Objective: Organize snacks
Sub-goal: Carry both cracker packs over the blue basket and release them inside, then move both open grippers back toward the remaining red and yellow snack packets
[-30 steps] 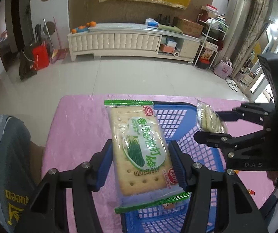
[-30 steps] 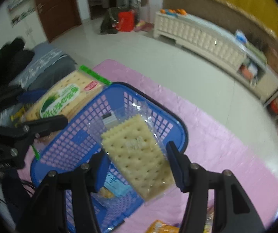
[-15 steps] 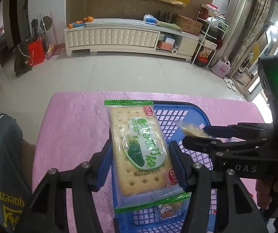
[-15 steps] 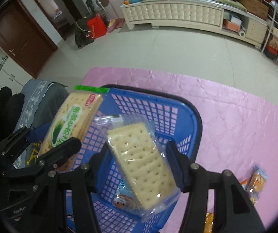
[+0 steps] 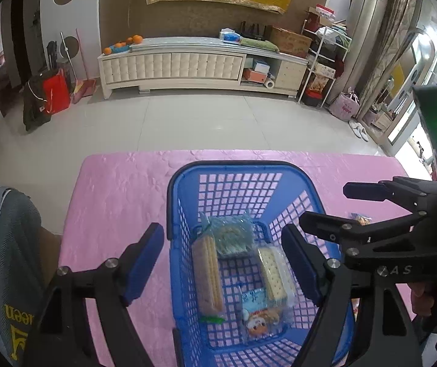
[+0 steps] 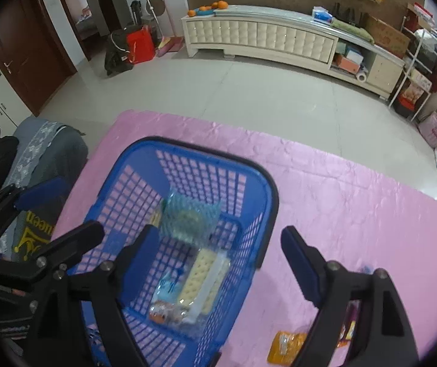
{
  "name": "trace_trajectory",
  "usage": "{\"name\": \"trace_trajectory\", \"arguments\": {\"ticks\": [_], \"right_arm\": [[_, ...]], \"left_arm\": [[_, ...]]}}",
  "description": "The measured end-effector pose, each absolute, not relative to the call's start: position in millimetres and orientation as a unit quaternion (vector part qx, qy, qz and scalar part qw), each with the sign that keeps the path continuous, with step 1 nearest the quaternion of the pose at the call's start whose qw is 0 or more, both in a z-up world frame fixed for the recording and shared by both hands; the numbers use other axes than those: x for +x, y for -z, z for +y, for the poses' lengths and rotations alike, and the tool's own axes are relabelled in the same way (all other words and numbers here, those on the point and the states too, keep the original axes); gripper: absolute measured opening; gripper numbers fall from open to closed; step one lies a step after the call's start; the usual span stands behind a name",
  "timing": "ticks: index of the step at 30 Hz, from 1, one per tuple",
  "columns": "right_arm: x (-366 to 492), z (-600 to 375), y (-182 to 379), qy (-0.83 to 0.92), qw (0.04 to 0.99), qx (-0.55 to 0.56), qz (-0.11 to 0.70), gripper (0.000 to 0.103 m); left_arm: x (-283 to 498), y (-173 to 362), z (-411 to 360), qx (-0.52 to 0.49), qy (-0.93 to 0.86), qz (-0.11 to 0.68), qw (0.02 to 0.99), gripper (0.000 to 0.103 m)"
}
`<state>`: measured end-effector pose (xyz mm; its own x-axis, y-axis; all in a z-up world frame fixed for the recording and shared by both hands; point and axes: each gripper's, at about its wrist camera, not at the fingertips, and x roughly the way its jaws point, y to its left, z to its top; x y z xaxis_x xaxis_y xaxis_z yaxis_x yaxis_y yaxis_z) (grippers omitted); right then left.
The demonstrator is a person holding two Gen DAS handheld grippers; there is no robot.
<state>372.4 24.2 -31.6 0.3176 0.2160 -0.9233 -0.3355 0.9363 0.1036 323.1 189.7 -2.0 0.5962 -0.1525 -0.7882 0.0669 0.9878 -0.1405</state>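
white letters "a s" stand on the black body of the right gripper [image 5: 322,205] where it shows in the left wrist view, with more lettering before them hidden. yellow letters "een" stand on the dark grey garment [image 5: 7,272] at the left edge of that view, and in the right wrist view the same garment [image 6: 39,232] reads "ueen" above a yellow crown-like mark. printing on the snack packets [image 5: 258,309] in the blue basket [image 5: 233,168] is too blurred to read.

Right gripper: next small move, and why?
Probably swing the right gripper toward the orange snack packet on the pink tablecloth. Both jaws have just opened with nothing between them, both cracker packs lie in the blue basket, and that packet remains outside.
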Motion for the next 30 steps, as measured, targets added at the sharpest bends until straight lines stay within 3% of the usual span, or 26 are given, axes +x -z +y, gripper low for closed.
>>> {"name": "trace_trajectory", "arguments": {"ticks": [20,30], "right_arm": [[277,-44,-23,-0.197,0.83,-0.039,0.52,0.085],[228,-97,-35,-0.17,0.855,-0.052,0.488,0.085]], "left_arm": [[222,-46,131,-0.02,0.068,0.419,0.905,0.077],[184,-45,76,-0.002,0.112,0.392,0.913,0.079]]}}
